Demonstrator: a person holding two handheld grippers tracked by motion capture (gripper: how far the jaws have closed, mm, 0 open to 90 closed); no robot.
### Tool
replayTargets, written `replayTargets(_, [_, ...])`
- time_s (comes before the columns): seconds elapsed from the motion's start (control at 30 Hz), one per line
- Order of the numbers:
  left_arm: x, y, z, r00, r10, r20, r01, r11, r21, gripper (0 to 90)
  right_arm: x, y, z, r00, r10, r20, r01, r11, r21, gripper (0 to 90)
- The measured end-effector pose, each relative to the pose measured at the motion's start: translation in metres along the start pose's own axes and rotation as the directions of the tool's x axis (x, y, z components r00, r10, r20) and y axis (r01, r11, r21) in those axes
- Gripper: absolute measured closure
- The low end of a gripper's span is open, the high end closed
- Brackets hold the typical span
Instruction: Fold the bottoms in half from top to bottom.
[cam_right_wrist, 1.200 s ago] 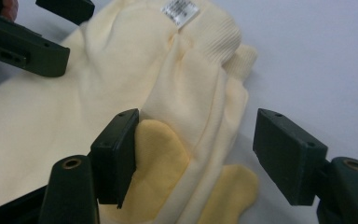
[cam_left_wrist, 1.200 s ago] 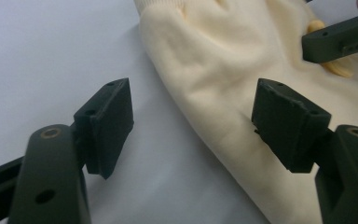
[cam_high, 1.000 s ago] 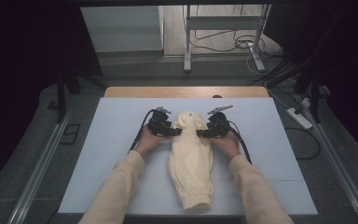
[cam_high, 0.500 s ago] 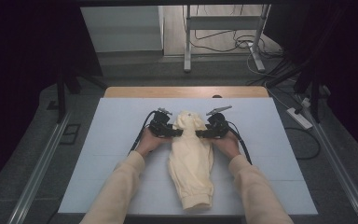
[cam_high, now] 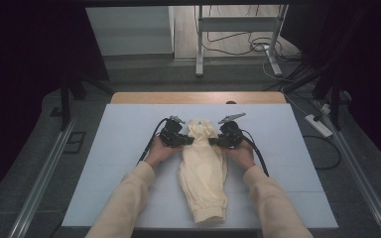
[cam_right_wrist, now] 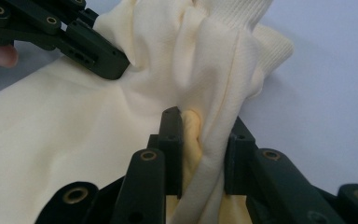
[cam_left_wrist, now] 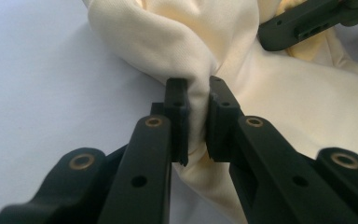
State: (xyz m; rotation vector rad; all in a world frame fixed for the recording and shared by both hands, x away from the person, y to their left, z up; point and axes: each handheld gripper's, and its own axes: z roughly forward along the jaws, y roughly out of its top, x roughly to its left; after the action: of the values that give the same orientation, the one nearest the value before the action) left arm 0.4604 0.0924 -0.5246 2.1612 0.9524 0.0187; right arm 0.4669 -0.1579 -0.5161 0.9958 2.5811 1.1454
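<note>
A cream garment (cam_high: pixel 203 173) lies lengthwise on the pale table top (cam_high: pixel 124 134), its ribbed end (cam_right_wrist: pixel 242 11) bunched at the far side. My left gripper (cam_high: pixel 182 141) meets that bunched end from the left and my right gripper (cam_high: pixel 217 142) from the right. In the left gripper view the jaws (cam_left_wrist: pixel 198 91) have just been closing and now pinch a fold of the garment (cam_left_wrist: pixel 168 32). The right gripper (cam_right_wrist: pixel 205 121) has likewise just been closing and pinches a thicker fold of the garment (cam_right_wrist: pixel 74 121). Each gripper view also shows the other gripper (cam_left_wrist: pixel 307 21) (cam_right_wrist: pixel 74 42) farther off.
A wooden strip (cam_high: pixel 198 97) borders the table's far edge. Beyond it stand the legs of a metal stand (cam_high: pixel 198 54) with cables on the floor. A power strip (cam_high: pixel 319 125) lies off the table at the right. Metal rails run along both sides.
Both hands and the garment have stayed where they were. The jaws on each side have drawn in onto the bunched far end of the cloth.
</note>
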Motion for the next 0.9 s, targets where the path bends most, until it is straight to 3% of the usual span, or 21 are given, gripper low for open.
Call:
replayTargets(0.13, [-0.001, 0.003, -0.011, 1.0, 0.002, 0.006, -0.002, 0.9986, -0.053, 80.5, 0.002, 0.005, -0.009, 0.9999, -0.016, 0.003, 0.016, 0.999, -0.04, 73.1])
replayTargets(0.3, [-0.004, 0.006, -0.021, 0.9999, 0.017, 0.004, -0.016, 0.9962, -0.085, 80.6, 0.005, 0.01, -0.019, 0.9993, -0.036, 0.008, 0.037, 0.995, -0.089, 73.1])
replayTargets(0.73, [-0.011, 0.02, -0.039, 0.9991, 0.042, -0.002, -0.042, 0.9903, -0.133, 80.6, 0.007, 0.02, -0.035, 0.9982, -0.056, 0.023, 0.059, 0.988, -0.144, 73.1])
replayTargets(0.9, [-0.013, 0.021, -0.04, 0.9988, 0.049, -0.005, -0.049, 0.9902, -0.131, 80.6, 0.007, 0.023, -0.04, 0.9977, -0.064, 0.024, 0.066, 0.987, -0.146, 73.0])
